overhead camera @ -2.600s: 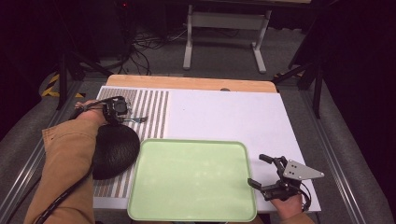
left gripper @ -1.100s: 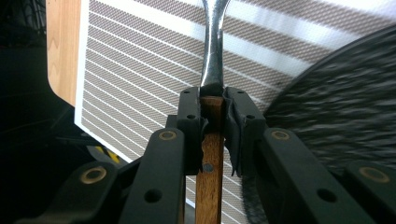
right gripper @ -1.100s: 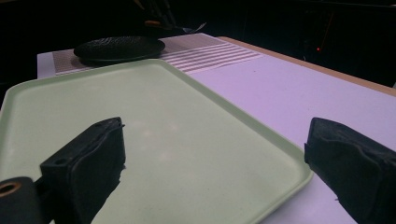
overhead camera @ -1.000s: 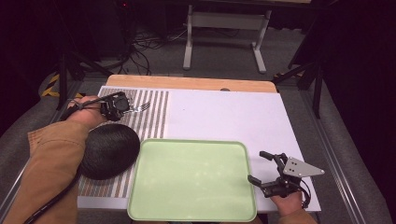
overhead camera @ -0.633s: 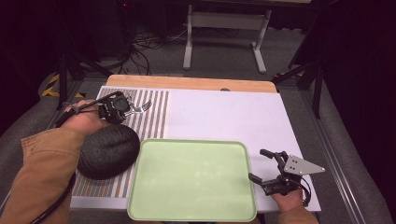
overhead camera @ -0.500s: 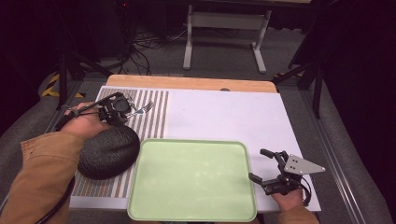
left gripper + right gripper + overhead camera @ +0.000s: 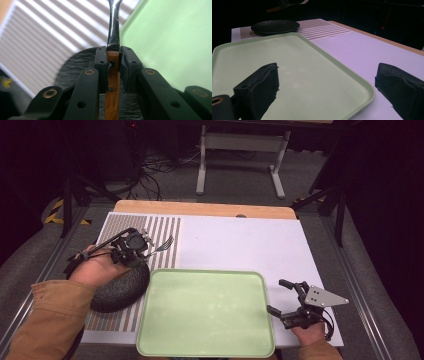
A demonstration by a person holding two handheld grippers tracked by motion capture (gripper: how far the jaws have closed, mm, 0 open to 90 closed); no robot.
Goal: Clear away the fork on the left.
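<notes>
Two grippers are at work over a bench covered by a white sheet, with a striped mat in the left part of the frame. The left gripper, at mid-left of the high view, has its fingers clenched on the wooden handle of a fork. In the left gripper view the brown handle sits squarely between the two pads and the metal neck runs straight up out of the top of the frame. Gripping low on the handle, near where the metal begins, probably keeps the fork from pivoting. Its tines point toward the upper right of the high view, over the stripes.

Just below that hand lies a dark plate, resting on the mat and partly hidden under the hand and an orange-brown sleeve. A pale green tray fills the lower centre; its left rim lies close to the plate, though whether they touch cannot be told. The tray is bare, so the fork could plausibly be headed there or to the plate.

The right gripper waits at the lower right, its fingers spread wide apart and holding nothing, aimed at the tray's right rim. White bench surface stretches free across the upper right of the frame, with ample room to swing either hand.
</notes>
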